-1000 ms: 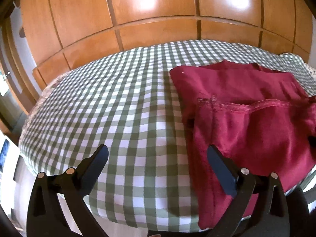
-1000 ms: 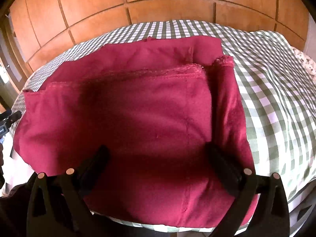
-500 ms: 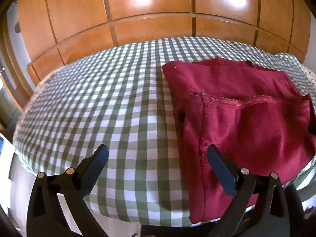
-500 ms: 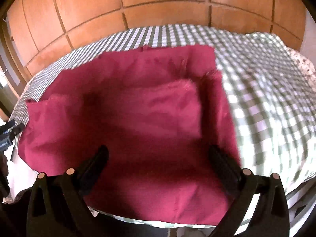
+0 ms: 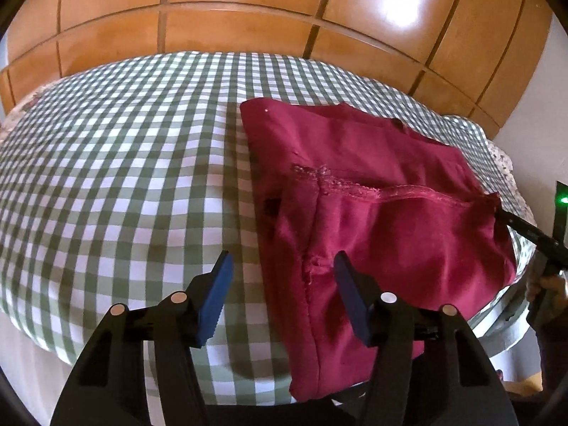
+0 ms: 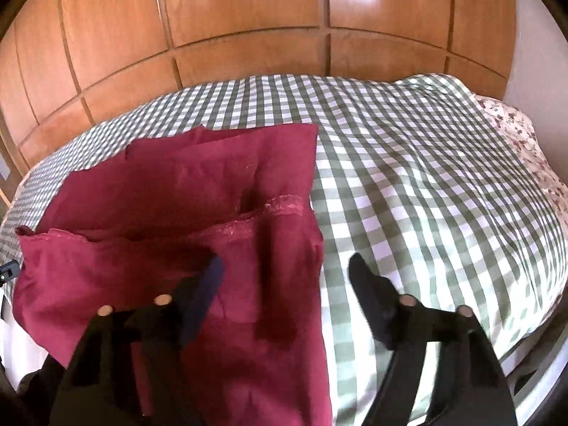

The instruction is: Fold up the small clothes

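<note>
A dark red garment point(image 5: 372, 213), partly folded, lies on the green-and-white checked bed cover point(image 5: 124, 177). Its near end hangs over the front edge. My left gripper point(image 5: 282, 273) is open and empty, held over the garment's left edge. The garment point(image 6: 177, 230) fills the left half of the right wrist view. My right gripper point(image 6: 284, 280) is open and empty, straddling the garment's right edge. The right gripper's finger also shows in the left wrist view point(image 5: 525, 230), touching the garment's right corner.
A wooden panelled wall point(image 5: 248, 10) runs behind the bed. A floral pillow or sheet point(image 6: 525, 149) lies at the far right. The bed's front edge point(image 5: 106, 355) drops off just below the grippers.
Both grippers' jaws have narrowed but stay open. The left gripper has shifted right over the garment's left edge. The right gripper has swung right to the garment's right edge.
</note>
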Action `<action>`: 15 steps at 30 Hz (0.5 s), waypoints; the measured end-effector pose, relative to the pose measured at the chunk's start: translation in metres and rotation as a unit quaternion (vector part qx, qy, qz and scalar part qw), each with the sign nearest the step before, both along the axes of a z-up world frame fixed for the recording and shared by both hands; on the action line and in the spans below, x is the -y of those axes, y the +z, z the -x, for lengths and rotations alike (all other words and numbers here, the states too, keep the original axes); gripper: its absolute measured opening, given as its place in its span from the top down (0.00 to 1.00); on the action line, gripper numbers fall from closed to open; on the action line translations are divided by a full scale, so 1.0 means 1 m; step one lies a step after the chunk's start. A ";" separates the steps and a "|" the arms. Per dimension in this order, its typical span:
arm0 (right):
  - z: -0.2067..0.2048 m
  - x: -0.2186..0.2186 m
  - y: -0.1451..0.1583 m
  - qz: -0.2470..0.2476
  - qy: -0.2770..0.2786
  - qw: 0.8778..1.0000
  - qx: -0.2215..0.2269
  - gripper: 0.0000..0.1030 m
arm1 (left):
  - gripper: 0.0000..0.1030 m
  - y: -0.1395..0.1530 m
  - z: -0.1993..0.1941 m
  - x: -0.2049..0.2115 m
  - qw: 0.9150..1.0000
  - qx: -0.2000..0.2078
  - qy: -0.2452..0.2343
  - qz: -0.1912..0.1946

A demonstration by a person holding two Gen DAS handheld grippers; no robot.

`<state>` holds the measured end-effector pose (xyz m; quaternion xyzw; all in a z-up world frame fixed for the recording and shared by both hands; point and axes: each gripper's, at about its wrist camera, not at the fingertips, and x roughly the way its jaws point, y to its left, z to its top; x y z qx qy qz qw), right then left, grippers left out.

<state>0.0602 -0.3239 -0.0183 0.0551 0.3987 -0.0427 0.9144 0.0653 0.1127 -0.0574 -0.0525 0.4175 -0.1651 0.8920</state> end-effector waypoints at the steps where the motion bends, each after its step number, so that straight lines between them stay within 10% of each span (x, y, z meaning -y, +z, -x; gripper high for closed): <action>1: -0.002 0.000 -0.001 0.004 -0.001 1.000 -0.002 0.33 | 0.44 0.000 -0.001 0.000 1.000 -0.001 -0.002 0.005; 3: -0.006 0.001 -0.005 0.000 -0.002 1.000 -0.004 0.34 | 0.44 0.000 -0.005 0.000 1.000 -0.001 -0.007 0.011; 7: -0.010 0.002 -0.009 -0.012 0.011 1.000 -0.011 0.70 | 0.45 0.000 -0.018 0.000 0.999 -0.005 -0.016 0.033; 15: -0.007 -0.001 -0.009 -0.011 0.023 1.000 -0.012 0.90 | 0.87 -0.001 -0.026 0.012 0.999 0.002 -0.038 0.026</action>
